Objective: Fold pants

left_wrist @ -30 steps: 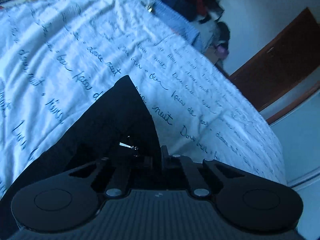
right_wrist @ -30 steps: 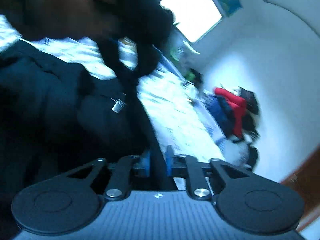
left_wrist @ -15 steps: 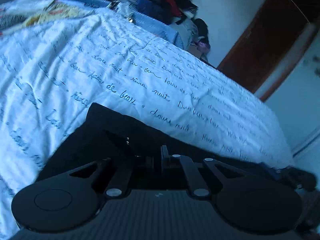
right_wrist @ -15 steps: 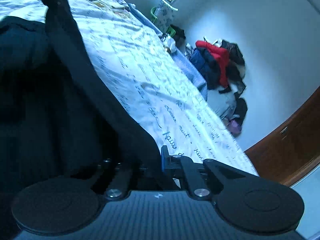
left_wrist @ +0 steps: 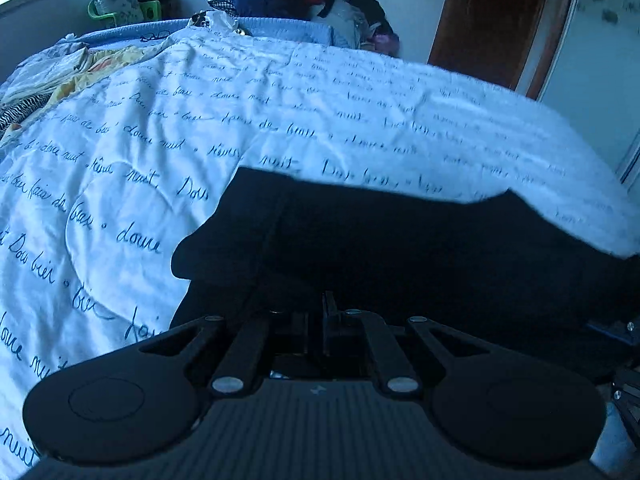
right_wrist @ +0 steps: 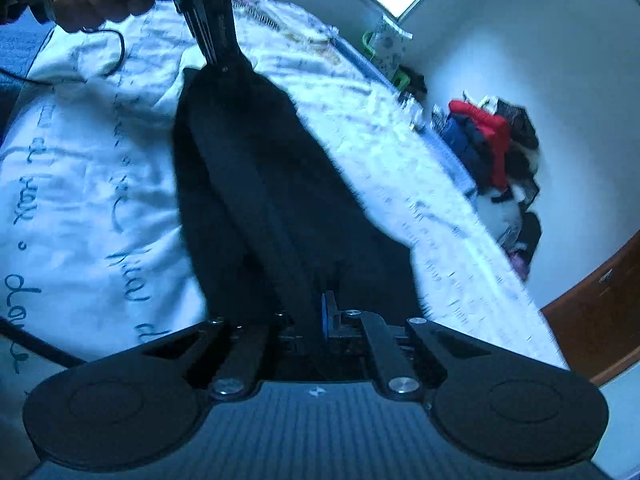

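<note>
Right wrist view: black pants (right_wrist: 256,184) are stretched over the bed (right_wrist: 100,208), pinched at one end by the closed right gripper (right_wrist: 316,320), at the other by the closed left gripper (left_wrist: 316,320). If tension is lost, the fabric may slip or bunch on the bed.

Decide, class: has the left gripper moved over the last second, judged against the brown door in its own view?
Yes. The left gripper, shut on the black pants, has swung: the brown door shifted from the right edge to the upper right, more upright.

Matte-blk claw (left_wrist: 316,320), 2 silver screws
</note>
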Motion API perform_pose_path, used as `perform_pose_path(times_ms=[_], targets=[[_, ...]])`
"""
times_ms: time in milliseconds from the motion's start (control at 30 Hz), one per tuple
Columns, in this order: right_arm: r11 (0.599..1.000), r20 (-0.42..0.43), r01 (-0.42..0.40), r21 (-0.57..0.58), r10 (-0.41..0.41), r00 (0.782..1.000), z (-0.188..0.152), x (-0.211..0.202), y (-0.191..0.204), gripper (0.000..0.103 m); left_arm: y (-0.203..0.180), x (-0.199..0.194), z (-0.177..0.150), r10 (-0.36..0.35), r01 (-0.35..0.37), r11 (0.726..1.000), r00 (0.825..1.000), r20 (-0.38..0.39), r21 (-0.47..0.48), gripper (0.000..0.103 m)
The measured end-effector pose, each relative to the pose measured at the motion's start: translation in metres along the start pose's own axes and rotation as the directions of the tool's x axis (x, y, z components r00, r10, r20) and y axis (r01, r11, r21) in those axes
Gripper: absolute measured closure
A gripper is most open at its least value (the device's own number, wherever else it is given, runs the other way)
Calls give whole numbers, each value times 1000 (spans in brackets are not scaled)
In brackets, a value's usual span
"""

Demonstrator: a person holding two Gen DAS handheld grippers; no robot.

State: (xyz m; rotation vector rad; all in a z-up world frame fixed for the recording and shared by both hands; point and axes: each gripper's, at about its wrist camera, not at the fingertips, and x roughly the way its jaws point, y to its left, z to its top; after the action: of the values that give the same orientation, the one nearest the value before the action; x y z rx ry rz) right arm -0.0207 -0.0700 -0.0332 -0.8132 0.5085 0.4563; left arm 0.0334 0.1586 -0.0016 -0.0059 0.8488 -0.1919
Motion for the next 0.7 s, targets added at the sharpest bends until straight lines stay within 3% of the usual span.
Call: perform_pose_path(times_ms=[133,267,367,500,600,700], targets=[[1000,-24,12,17,-11,1000,-5,9,12,99,-1,1,-9,47,-47,999,998,48,17,89],[998,-10,32,62,-31,999,-2,4,18,99,-7,2,-14,117,-126,990,983,142,56,88],[996,-39,13,92,-9,999,-5,14,26,99,-11,18,-18,137,-144,986,987,90,84,87],[996,-58,43,82,-38,998,-7,4,37,95,-18,15,-24,168,-185,968,980,107,172,81],[981,-49,-55,184,65,997,-11,-20,22,92,-16,12,-24,168,-183,965,982,90,187,78],[907,29,-205,368,210,977,-27,-51,-17,89,-19,5,-26,202,-222,945,974,108,239,68]])
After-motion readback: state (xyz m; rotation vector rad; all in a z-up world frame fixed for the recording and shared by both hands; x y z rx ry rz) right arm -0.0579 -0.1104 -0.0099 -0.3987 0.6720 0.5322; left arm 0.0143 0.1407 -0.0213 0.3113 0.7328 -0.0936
